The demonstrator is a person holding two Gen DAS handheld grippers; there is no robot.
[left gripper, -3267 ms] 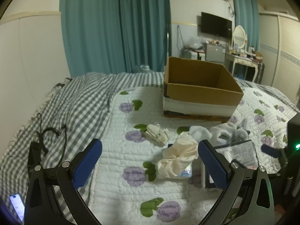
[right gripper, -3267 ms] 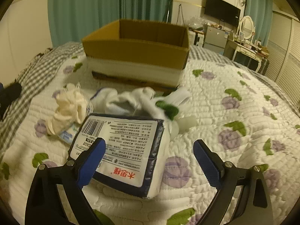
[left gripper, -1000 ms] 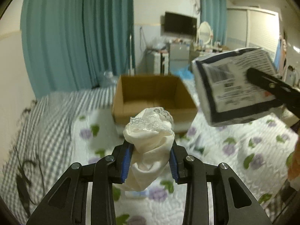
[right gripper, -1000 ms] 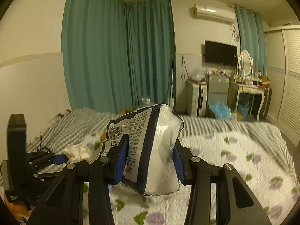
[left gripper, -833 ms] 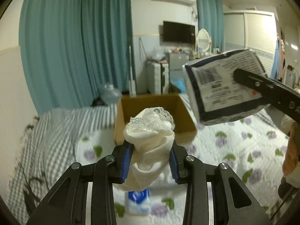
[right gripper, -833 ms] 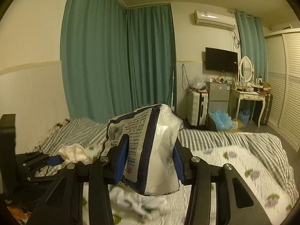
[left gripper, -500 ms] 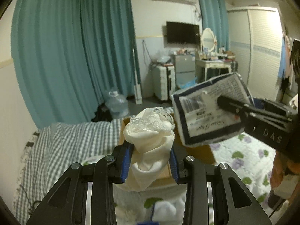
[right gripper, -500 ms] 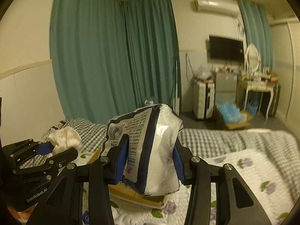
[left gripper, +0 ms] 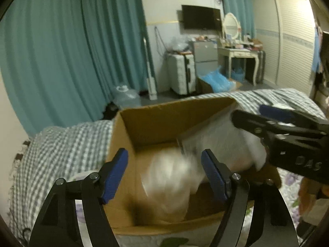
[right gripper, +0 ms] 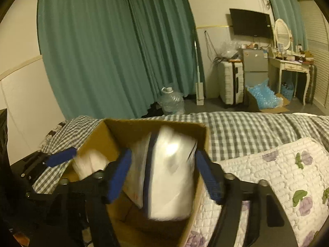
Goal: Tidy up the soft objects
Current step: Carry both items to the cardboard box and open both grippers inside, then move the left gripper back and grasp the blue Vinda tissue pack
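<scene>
An open cardboard box (left gripper: 156, 121) sits on the bed. My left gripper (left gripper: 165, 175) is open above the box's near left part. A cream cloth bundle (left gripper: 168, 183), blurred with motion, is loose between its fingers and inside the box. My right gripper (right gripper: 164, 177) is open over the box (right gripper: 111, 138). The white tissue pack with a dark blue edge (right gripper: 170, 175) is blurred and falls between its fingers. The pack also shows in the left wrist view (left gripper: 222, 144), below the right gripper (left gripper: 287, 131). The cloth (right gripper: 90, 162) and the left gripper (right gripper: 59, 156) show in the right wrist view.
The bed carries a grey checked blanket (left gripper: 53, 150) and a white floral quilt (right gripper: 277, 175). Beyond the bed stand teal curtains (right gripper: 115, 51), a water jug (right gripper: 171, 100), a white suitcase (right gripper: 229, 86) and a dressing table (right gripper: 292, 65).
Both grippers moved over the box and opened. The cream cloth left the left gripper and the tissue pack left the right gripper; both are dropping into the box.
</scene>
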